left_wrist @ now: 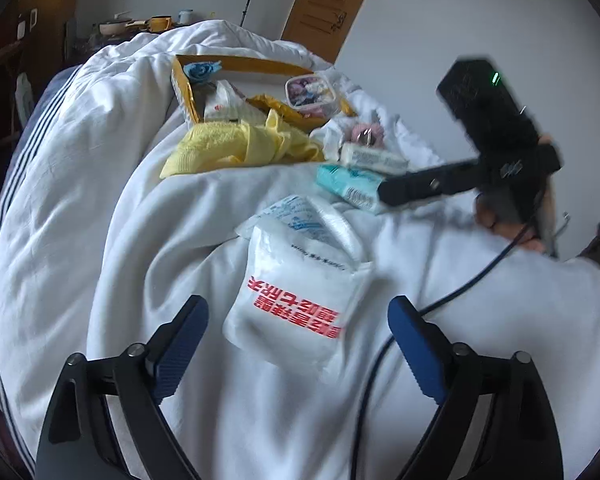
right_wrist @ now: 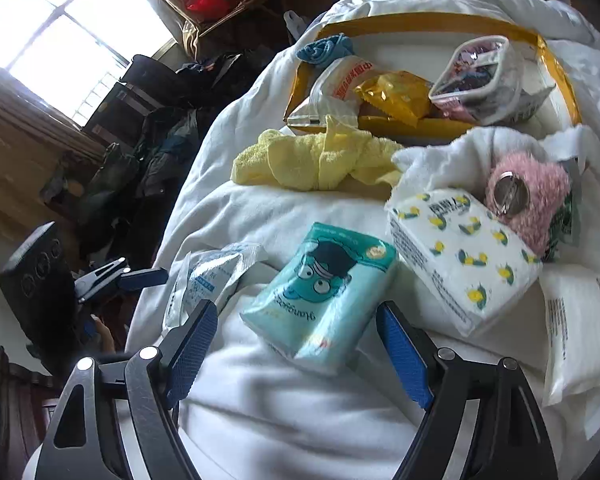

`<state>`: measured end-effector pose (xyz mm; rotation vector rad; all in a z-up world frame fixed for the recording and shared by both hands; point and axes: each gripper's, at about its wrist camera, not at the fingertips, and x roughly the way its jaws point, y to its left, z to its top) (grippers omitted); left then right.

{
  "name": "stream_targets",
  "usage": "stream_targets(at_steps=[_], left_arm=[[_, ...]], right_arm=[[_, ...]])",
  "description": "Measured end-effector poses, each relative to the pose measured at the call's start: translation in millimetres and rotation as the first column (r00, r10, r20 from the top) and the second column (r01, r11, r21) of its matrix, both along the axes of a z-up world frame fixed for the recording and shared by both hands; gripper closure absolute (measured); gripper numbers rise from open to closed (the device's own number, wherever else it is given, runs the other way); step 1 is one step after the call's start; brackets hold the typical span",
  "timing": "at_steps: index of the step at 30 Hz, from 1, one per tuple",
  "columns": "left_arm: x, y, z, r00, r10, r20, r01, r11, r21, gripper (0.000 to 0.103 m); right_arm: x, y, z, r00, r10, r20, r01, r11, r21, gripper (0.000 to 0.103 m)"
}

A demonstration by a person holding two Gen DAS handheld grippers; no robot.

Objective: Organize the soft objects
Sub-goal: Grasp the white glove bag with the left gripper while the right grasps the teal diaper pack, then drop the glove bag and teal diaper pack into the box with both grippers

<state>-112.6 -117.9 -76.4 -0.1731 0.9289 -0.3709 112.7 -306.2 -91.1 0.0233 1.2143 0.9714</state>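
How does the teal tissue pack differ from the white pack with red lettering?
The teal tissue pack shows a cartoon face; the white pack with red lettering bears only red characters. The teal one lies before the open right claw, the white one before the open left claw. Both lie ungripped on the white duvet.

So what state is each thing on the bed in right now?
Left tool: open, empty.
Right tool: open, empty.
Red-lettered white packet: lying flat, ungrasped.
Teal tissue pack: flat, sealed.
Yellow towel: crumpled.
Yellow-rimmed box: open, partly filled.

Teal tissue pack [right_wrist: 320, 292] lying flat, lemon-print pack [right_wrist: 464, 256] beside it, crumpled yellow towel [right_wrist: 320, 160] (farther back)
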Motion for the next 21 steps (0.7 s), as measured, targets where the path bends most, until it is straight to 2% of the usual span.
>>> stream_targets(at_steps=[2,5,8,10,14,16,18,21], left_arm=[[8.9,0.3,-9.5,1.0,0.02,-0.015,-0.02,1.0,0.024,0.012],[19.8,11.9,-18.9,0.997,0.073,-0.025,-0.074,0.997,-0.005,0.012],[22.3,21.8,-21.9,0.996,0.087,-0.018,-0.088,0.994,-0.057,0.012],[20.3,25.6,-20.9,0.997,0.071,-0.013,-0.072,0.994,-0.079,0.013],[16.5,31.9,-13.5,0.999,0.042,-0.01,-0.043,0.988,-0.147,0.032],[14.0,33.9,-9.6,0.999,0.037,0.002,-0.036,0.987,-0.158,0.042],[13.1,34.4,-8.4,0.999,0.043,0.0,-0.042,0.987,-0.153,0.044],[14.0,34.0,-7.4,0.999,0.039,0.006,-0.038,0.989,-0.14,0.045]], right_arm=[[0.7,5.1,-0.9,1.0,-0.001,0.007,0.001,1.0,-0.009,0.018],[2.8,6.5,-10.9,1.0,-0.011,-0.019,0.011,1.0,0.0,0.018],[7.3,2.5,-24.7,0.997,-0.025,-0.078,0.027,0.999,0.017,0.037],[9.8,-1.5,-29.8,0.993,-0.034,-0.109,0.038,0.999,0.036,0.043],[7.9,-8.2,-26.2,0.995,-0.049,-0.09,0.054,0.997,0.055,0.051],[5.2,-10.2,-22.9,0.996,-0.052,-0.072,0.056,0.997,0.061,0.057],[1.3,-10.2,-20.4,0.997,-0.048,-0.055,0.051,0.997,0.062,0.065],[-5.4,-10.5,-13.8,0.999,-0.032,-0.019,0.033,0.997,0.069,0.069]])
